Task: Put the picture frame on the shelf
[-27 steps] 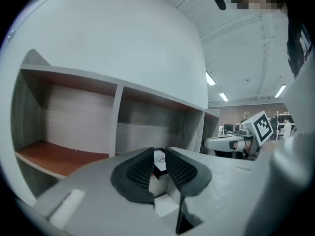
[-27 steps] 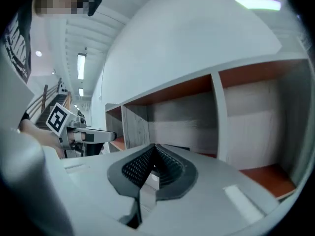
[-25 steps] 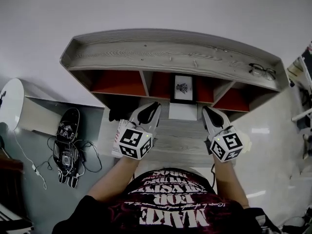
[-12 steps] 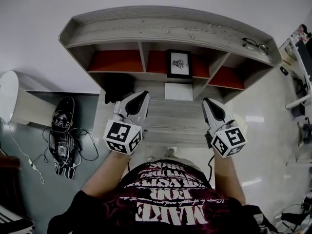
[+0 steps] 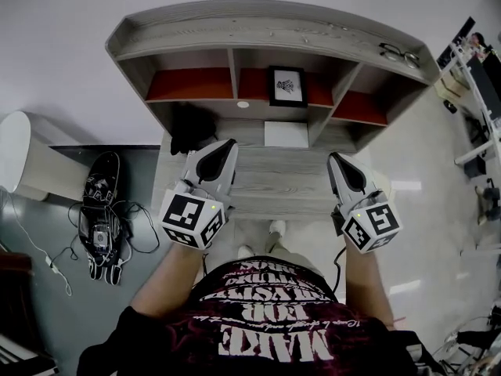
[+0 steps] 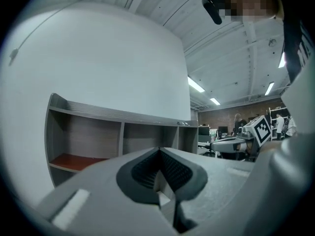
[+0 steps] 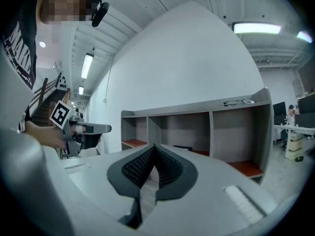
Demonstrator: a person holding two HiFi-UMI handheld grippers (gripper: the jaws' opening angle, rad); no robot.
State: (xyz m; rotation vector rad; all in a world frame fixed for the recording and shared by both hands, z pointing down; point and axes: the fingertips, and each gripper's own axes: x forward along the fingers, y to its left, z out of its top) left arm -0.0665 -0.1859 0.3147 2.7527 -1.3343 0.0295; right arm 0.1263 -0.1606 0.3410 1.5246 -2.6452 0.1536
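Fingers on both of your grippers are pressed together, with nothing caught between them. The left gripper (image 5: 225,146) shows its ribbed pads meeting at the tip in the left gripper view, and the right gripper (image 5: 337,160) shows the same in the right gripper view. You hold both above the wooden surface (image 5: 274,188), one over its left half and one over its right, well apart from each other. Both point toward the shelf (image 5: 266,34) that stands at the back of the surface against the white wall. Neither gripper touches the shelf.

The picture frame (image 5: 287,86) stands upright in the shelf's middle compartment, on its red floor. Its black border surrounds a white sheet with a small dark pattern, and it faces you. It sits well ahead of your grippers, roughly between the lines they point along.

A white flat rectangle (image 5: 286,134) lies on the surface just in front of that compartment. A dark bundle (image 5: 190,128) sits at the surface's back left. A pair of glasses (image 5: 399,53) rests on the shelf's top at its right end. On the floor to your left lies a black device with cables (image 5: 102,218).
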